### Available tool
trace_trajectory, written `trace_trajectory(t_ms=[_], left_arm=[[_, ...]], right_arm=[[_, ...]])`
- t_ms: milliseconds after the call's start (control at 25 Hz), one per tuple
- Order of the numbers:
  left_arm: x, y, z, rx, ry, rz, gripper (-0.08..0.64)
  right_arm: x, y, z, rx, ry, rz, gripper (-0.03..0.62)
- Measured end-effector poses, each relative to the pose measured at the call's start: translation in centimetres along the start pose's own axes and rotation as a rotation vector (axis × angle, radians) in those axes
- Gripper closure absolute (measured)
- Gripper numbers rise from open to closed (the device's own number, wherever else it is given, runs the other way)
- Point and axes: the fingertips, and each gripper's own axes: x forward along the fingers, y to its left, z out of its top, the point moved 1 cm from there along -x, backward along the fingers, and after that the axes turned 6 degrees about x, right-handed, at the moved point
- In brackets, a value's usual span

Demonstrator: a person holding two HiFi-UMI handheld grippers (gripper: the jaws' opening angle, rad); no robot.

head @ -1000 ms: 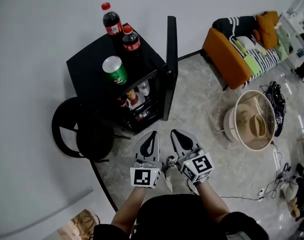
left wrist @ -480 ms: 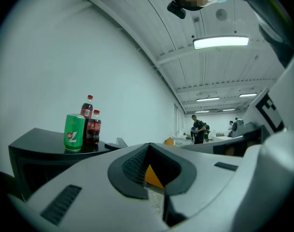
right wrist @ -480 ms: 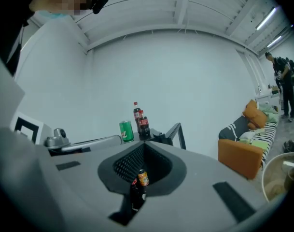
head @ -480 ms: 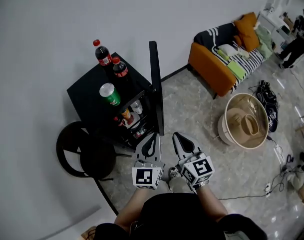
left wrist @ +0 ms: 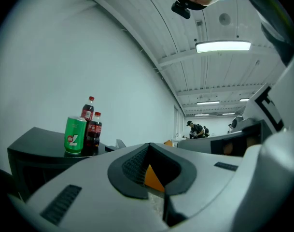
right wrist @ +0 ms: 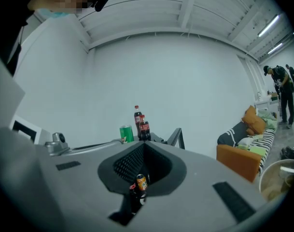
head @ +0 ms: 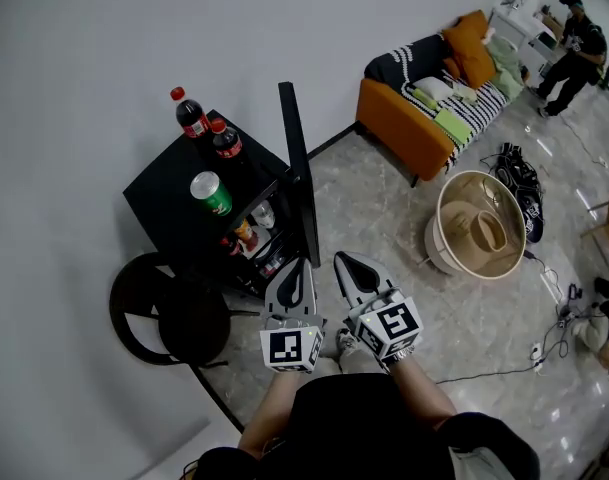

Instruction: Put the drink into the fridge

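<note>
A black mini fridge (head: 174, 193) stands against the wall with its door (head: 297, 173) swung open. Several drinks (head: 246, 233) sit on its shelves. On its top stand a green can (head: 212, 194) and two cola bottles (head: 192, 115), which also show in the left gripper view, the can (left wrist: 75, 135) nearest. My left gripper (head: 297, 265) and right gripper (head: 342, 259) hover side by side in front of the fridge, both shut and empty. Through the cut-out in the right gripper's jaws, cans inside the fridge (right wrist: 141, 182) are visible.
A round black stool (head: 164, 303) stands left of the fridge. An orange sofa (head: 424, 118) with cushions is at the back right. A beige round basket (head: 481, 236) sits on the floor to the right, with cables (head: 544, 348) nearby. A person (head: 574, 43) stands far right.
Both grippers have risen together, still shut and empty. The head view has pulled back, so the fridge looks smaller and more of the room's right side shows.
</note>
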Motion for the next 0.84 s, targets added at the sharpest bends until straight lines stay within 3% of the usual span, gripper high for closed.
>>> trace_trajectory(t_ms=[200, 480, 840], left_arm=[[0.2, -1.9, -0.6, 0.016, 0.014, -0.081, 0.551], [1.2, -2.7, -1.9, -0.005, 0.034, -0.138, 0.551], [1.2, -3.1, -2.6, -0.054, 0.041, -0.153, 0.551]], right_arm=[[0.0, -0.2, -0.7, 0.010, 0.008, -0.024, 0.578], [-0.8, -1.5, -1.9, 0.028, 0.029, -0.086, 0.578], [-1.7, -2.3, -2.0, 0.013, 0.037, -0.132, 0.578]])
